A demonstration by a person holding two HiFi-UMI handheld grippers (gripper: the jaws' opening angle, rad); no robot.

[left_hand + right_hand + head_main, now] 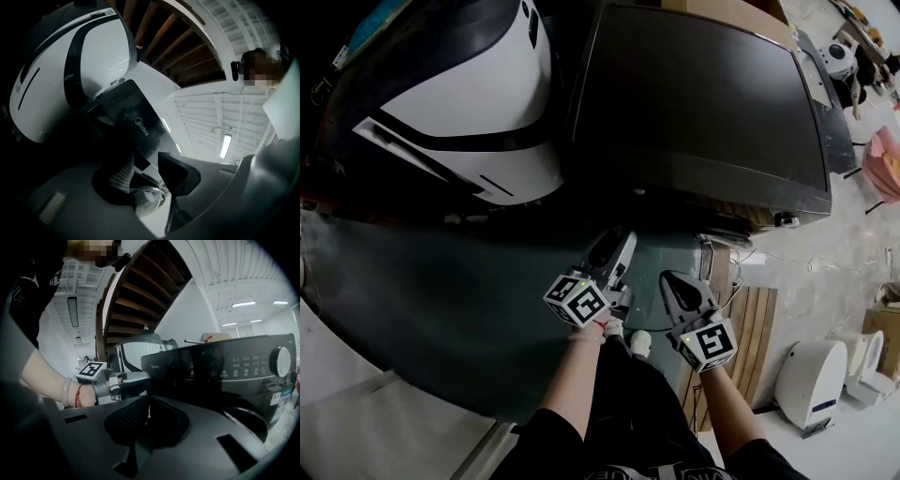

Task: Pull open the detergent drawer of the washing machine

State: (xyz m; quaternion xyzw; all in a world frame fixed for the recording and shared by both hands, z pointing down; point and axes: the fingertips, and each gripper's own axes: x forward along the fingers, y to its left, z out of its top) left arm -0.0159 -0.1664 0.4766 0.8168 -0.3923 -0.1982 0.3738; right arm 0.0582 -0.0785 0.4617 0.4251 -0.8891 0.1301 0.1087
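Head view catches only the washer's (694, 103) top, its front hidden underneath. In the right gripper view the panel (234, 364) sits dark, its print too small to read. The drawer can't be picked out, and the washer runs off the right edge.

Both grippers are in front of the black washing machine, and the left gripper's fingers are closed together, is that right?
Not quite: the left gripper view shows the left gripper with its fingers apart, nothing gripped. It and the right gripper are in front of the black washing machine.

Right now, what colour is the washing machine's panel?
The panel is black, clearest in the right gripper view.
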